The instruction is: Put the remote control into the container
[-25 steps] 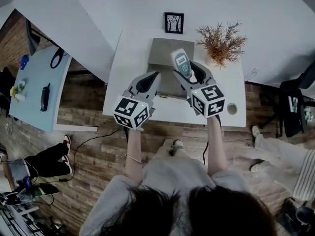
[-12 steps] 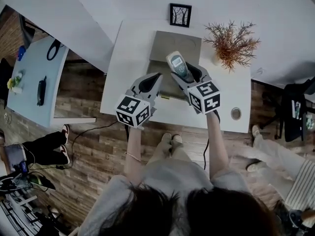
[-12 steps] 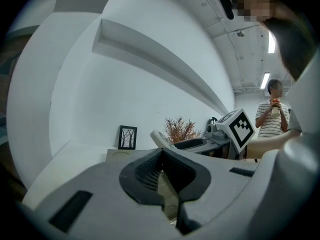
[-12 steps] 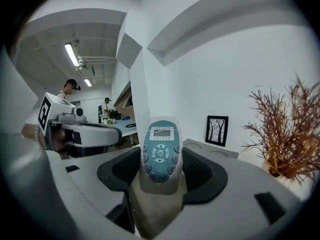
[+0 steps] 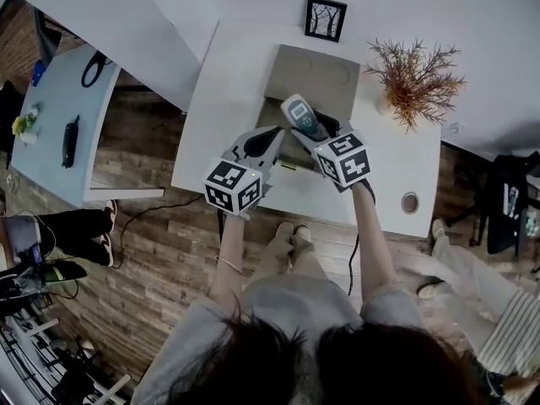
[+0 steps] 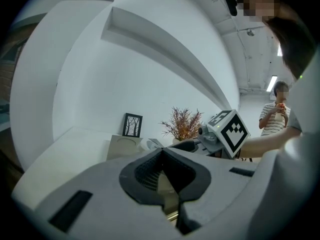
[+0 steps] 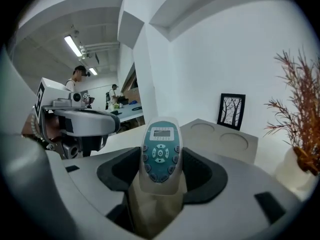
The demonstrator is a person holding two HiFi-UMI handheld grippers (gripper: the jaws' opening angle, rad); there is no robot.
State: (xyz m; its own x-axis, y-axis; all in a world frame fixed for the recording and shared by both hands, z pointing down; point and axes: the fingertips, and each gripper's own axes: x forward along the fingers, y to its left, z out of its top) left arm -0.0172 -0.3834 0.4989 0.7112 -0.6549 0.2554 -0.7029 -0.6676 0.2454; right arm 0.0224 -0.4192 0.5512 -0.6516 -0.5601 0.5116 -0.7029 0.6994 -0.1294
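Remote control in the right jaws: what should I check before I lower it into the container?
1. Grip: the right gripper has its jaws clamped on the remote control, buttons facing up: ok.
2. Container open, lid tipped back: ok.
3. Remote control over the opening: ok in the head view; its height above it: cannot tell.
4. Left gripper, jaws together with nothing between them, sits at the container's near left edge; clear of the drop: cannot tell.
5. Plant and picture frame away from the path: ok.
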